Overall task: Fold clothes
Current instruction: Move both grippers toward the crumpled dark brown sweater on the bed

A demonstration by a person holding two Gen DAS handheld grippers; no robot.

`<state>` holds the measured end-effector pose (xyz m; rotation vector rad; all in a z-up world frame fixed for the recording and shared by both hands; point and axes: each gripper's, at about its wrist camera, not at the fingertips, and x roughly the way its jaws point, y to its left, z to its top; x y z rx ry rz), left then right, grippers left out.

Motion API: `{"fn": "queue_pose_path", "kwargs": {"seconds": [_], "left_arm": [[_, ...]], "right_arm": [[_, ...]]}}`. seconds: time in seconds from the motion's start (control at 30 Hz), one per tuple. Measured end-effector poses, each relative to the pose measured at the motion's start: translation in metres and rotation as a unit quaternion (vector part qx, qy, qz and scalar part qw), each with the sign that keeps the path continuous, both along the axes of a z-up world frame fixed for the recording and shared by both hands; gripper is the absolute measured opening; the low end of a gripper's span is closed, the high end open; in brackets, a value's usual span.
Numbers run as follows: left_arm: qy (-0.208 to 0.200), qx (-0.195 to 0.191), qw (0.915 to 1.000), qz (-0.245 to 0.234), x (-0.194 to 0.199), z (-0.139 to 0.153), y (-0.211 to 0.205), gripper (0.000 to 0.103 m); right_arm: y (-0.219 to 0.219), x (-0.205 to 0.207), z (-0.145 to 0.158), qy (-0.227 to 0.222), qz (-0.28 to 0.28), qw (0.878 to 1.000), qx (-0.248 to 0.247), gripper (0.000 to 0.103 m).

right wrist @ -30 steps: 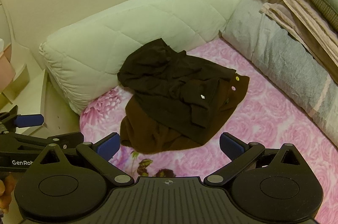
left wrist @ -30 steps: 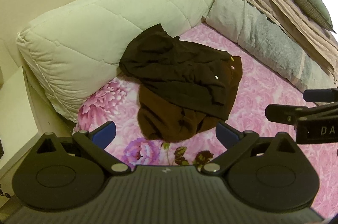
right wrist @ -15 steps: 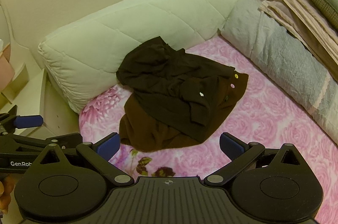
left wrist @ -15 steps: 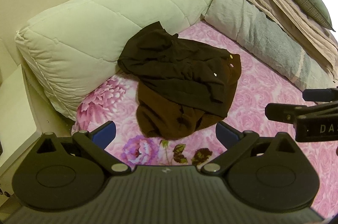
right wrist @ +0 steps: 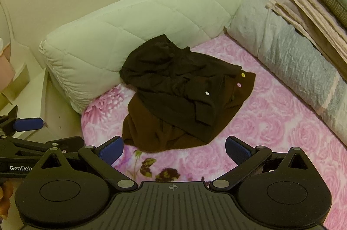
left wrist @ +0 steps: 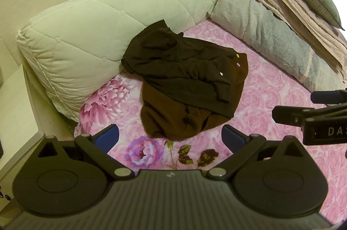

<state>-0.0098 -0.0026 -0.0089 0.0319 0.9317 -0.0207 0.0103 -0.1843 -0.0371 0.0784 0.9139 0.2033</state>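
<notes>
Your left gripper point(left wrist: 170, 135) and right gripper point(right wrist: 174, 148) both hover with jaws spread wide, holding nothing. Just beyond them the crumpled dark brown garment point(left wrist: 186, 80) lies on the pink floral sheet point(left wrist: 271, 100) (layers overlapping). Pinch blindly and you may catch two layers together. Behind it sits the quilted cushion point(left wrist: 104, 22).

A pale quilted duvet point(left wrist: 121, 19) is lying along the bed's point(left wrist: 271, 100) far edge, a grey blanket point(left wrist: 279, 43) is running along its right edge, carrying beige bedding point(left wrist: 303, 19).
</notes>
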Motion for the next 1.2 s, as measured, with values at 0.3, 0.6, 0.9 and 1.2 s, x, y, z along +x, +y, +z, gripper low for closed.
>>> {"fn": "queue_pose_path", "kwargs": {"seconds": [0.3,0.6,0.9,1.2], "left_arm": [[0.003,0.008,1.0,-0.003,0.0,0.001,-0.004,0.099],[0.01,0.028,0.9995,-0.008,0.002,0.001,-0.008,0.099],[0.021,0.05,0.9985,-0.011,0.002,-0.002,-0.009,0.099],[0.028,0.06,0.9978,-0.01,0.001,-0.003,-0.012,0.099]], "right_arm": [[-0.003,0.0,0.0,0.002,-0.002,1.0,0.003,0.103],[-0.008,-0.001,0.0,0.003,-0.006,1.0,0.005,0.103],[-0.008,-0.002,-0.001,0.007,-0.008,1.0,0.006,0.103],[-0.011,-0.002,-0.006,0.011,-0.002,1.0,0.014,0.103]]}}
